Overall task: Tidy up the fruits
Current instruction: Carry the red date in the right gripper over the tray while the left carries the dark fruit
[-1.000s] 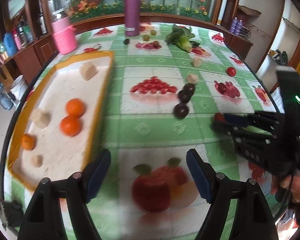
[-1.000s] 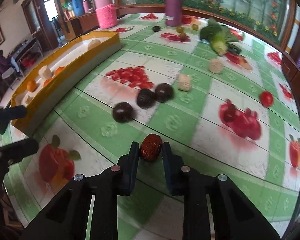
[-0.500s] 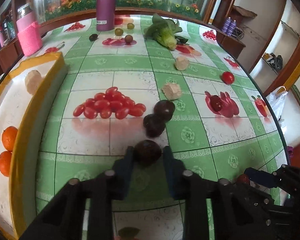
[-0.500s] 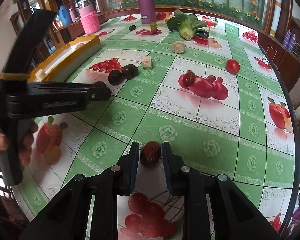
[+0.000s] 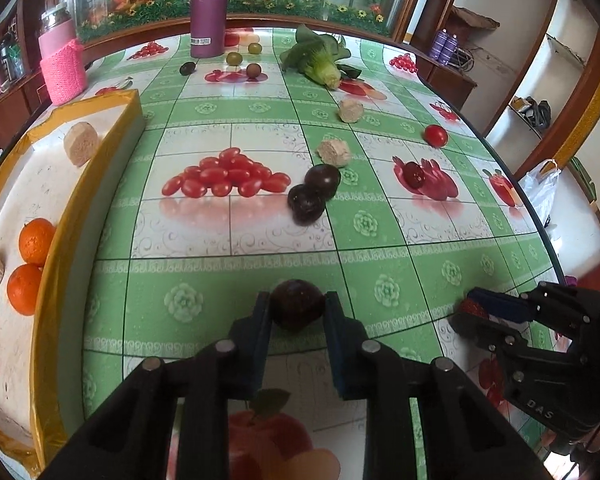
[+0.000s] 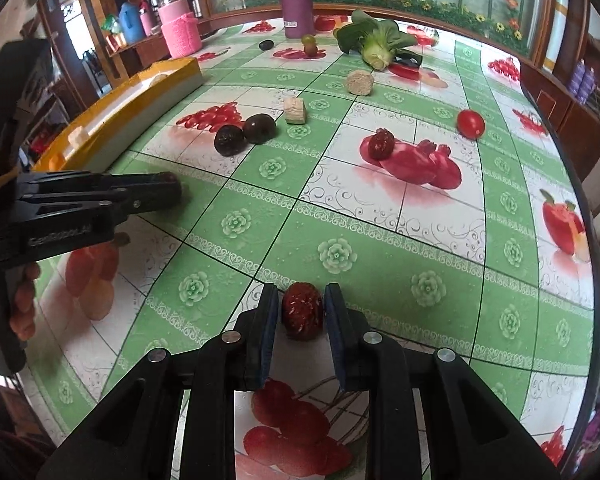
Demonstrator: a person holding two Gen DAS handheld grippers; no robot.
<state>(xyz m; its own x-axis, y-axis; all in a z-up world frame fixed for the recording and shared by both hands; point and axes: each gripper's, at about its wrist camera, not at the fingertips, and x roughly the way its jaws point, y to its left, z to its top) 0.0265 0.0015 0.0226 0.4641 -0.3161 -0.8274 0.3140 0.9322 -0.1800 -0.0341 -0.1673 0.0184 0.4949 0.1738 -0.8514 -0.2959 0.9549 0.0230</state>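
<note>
Gripping tongs (image 6: pixel 301 312) hold red date (image 6: pixel 302 316), lengthwise along fingers.

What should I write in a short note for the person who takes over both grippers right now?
Left gripper: shut on a dark plum.
Right gripper: shut on a red date.
Done: two oranges lie in the yellow-rimmed tray with some beige pieces.
Left: carry both held fruits over; on the table remain two dark plums, another date, a red tomato and small fruits near the purple bottle.

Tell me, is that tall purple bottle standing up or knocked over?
Upright: the purple bottle stands on its base at the table's far edge.
</note>
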